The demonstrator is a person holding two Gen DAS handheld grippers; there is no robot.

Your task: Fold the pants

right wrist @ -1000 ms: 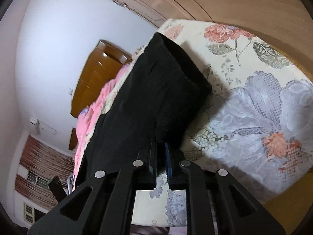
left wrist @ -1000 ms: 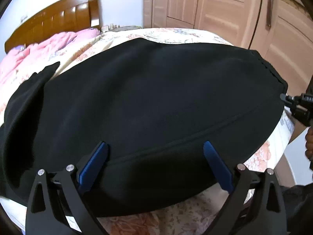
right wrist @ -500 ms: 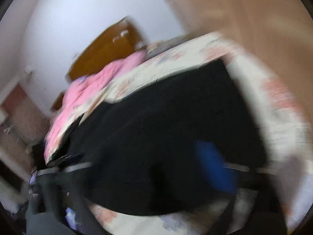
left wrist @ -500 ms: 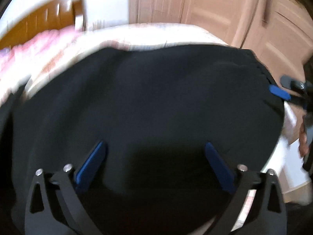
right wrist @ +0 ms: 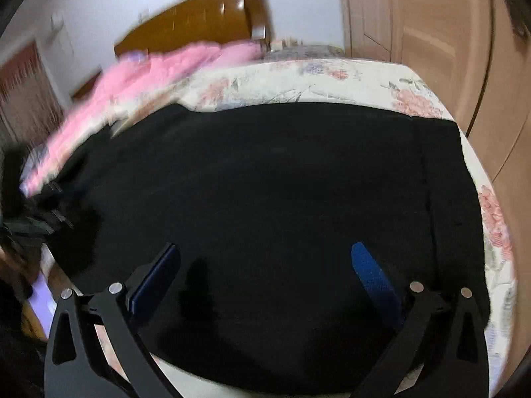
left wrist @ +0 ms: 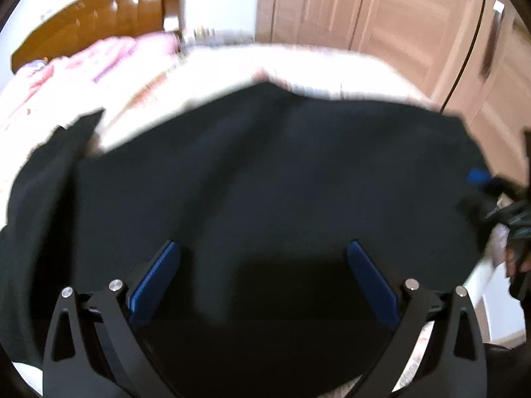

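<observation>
Pants (right wrist: 265, 182) lay flat near the bed's (right wrist: 332, 79) foot edge; both tools, left tool (left wrist: 264, 272) and right tool (right wrist: 265, 272), hovered released, likely between folds, next needing a fresh edge grip.

No legible text or labels.

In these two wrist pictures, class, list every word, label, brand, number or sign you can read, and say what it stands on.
None can be read.
Black pants: no tag or print shows.
Floral bedsheet: flowers only, no lettering.
Wardrobe doors: blurred, no sign visible.
Blue pads on the fingers: plain, no marking.
Both views are motion-blurred, so small print could be missed.
</observation>
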